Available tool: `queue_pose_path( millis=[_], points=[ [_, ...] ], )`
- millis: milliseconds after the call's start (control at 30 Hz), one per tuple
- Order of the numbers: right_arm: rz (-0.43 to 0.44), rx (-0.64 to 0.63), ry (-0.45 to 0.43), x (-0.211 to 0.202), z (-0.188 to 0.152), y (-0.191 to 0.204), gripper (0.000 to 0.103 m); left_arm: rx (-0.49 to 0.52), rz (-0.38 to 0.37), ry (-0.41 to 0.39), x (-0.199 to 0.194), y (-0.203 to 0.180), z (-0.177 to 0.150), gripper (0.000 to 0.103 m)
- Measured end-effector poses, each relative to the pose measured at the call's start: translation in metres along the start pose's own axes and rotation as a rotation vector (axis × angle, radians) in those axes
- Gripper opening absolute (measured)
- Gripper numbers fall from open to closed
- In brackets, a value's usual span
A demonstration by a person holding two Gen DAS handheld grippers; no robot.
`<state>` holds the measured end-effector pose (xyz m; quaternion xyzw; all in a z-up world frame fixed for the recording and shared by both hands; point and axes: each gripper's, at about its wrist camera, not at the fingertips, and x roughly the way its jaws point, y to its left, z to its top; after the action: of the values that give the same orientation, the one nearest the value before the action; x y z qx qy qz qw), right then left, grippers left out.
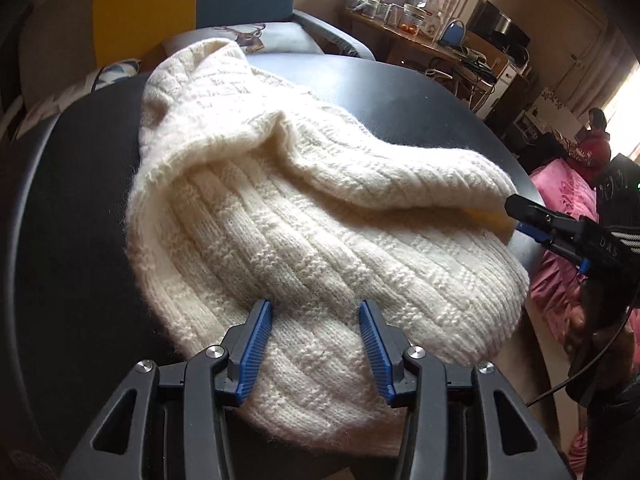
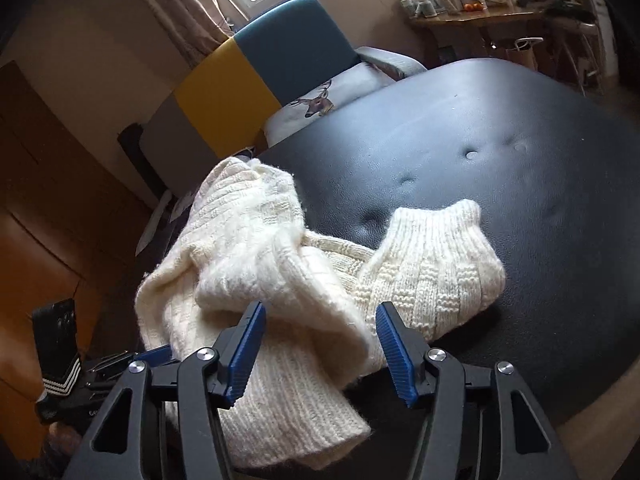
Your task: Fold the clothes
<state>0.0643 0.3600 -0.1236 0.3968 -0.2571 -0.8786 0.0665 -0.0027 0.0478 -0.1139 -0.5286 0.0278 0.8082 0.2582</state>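
We're over the cream knitted sweater (image 1: 304, 216), which lies bunched on a round black padded table (image 1: 400, 96), with one ribbed cuff (image 2: 436, 236) stretched out across the dark top in the right wrist view. Our left gripper (image 1: 314, 344) hangs above the near edge of the knit, its blue-padded fingers (image 1: 252, 352) spread apart with the wool lying between and under them; the pads are not pressing on it. Our right gripper (image 2: 320, 344) sits over a thick rolled fold of the sweater, its jaws parted and the fold between them, and we see no pad pinching the wool. From the left wrist view that right gripper (image 1: 520, 216) shows at the far right edge of the sweater, fingertips at the rim of a raised fold. Behind the table stands a chair with a blue and yellow back (image 2: 256, 64) and a cushion printed with a deer (image 2: 316, 100). A cluttered wooden desk (image 1: 424, 40) lines the far wall.
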Motion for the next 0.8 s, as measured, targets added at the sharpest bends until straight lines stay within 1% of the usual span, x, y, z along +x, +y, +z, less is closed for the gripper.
queue_pose_path(
  millis=[33,100,167,200,233,267,300,333,467,533,633,667,700,733,767,800],
  points=[
    [-0.004,0.004,0.002,0.003,-0.001,-0.002,0.063,-0.010,-0.002,0.007,0.002,0.002,0.000,0.047],
    [-0.001,0.028,0.033,0.018,-0.008,-0.008,0.063,-0.028,-0.012,0.017,0.004,0.005,0.000,0.048],
    [0.016,0.062,0.065,0.035,-0.015,-0.013,0.067,-0.026,-0.010,0.016,0.004,0.006,0.000,0.049],
    [0.063,0.064,0.030,0.035,-0.018,-0.013,0.079,-0.026,-0.009,0.015,0.005,0.006,-0.001,0.051],
    [0.109,0.066,-0.004,0.035,-0.021,-0.014,0.098,-0.026,-0.007,0.017,0.006,0.005,-0.001,0.053],
    [0.122,0.062,-0.013,0.037,-0.022,-0.011,0.103,-0.029,-0.006,0.020,0.008,0.005,-0.002,0.054],
    [0.134,0.059,-0.022,0.039,-0.023,-0.008,0.103,-0.038,-0.006,0.020,0.009,0.007,-0.002,0.057],
    [0.119,0.065,-0.041,0.040,-0.025,-0.005,0.103,-0.047,-0.007,0.020,0.010,0.008,-0.002,0.058],
    [0.137,0.123,-0.069,0.035,-0.026,-0.007,0.103,-0.056,-0.027,-0.007,0.010,0.010,-0.003,0.059],
    [0.156,0.140,-0.093,0.034,-0.027,-0.009,0.103,-0.049,-0.029,-0.003,0.011,0.012,-0.002,0.059],
    [0.112,0.092,-0.018,0.035,-0.020,-0.001,0.102,-0.033,-0.005,0.015,0.010,0.011,0.001,0.059],
    [0.075,0.089,-0.022,0.031,-0.018,0.001,0.099,-0.033,0.005,0.015,0.009,0.011,0.002,0.059],
    [0.039,0.085,-0.026,0.028,-0.017,0.004,0.087,-0.029,0.011,0.012,0.007,0.009,0.002,0.059],
    [0.012,0.070,-0.024,0.026,-0.015,0.007,0.066,-0.025,0.019,0.003,0.005,0.008,0.002,0.059],
    [-0.014,0.055,-0.023,0.025,-0.013,0.011,0.055,-0.021,0.027,-0.005,0.002,0.007,0.001,0.059],
    [-0.039,0.039,-0.021,0.023,-0.011,0.014,0.036,-0.030,0.031,-0.013,-0.002,0.008,0.001,0.057]
  ],
)
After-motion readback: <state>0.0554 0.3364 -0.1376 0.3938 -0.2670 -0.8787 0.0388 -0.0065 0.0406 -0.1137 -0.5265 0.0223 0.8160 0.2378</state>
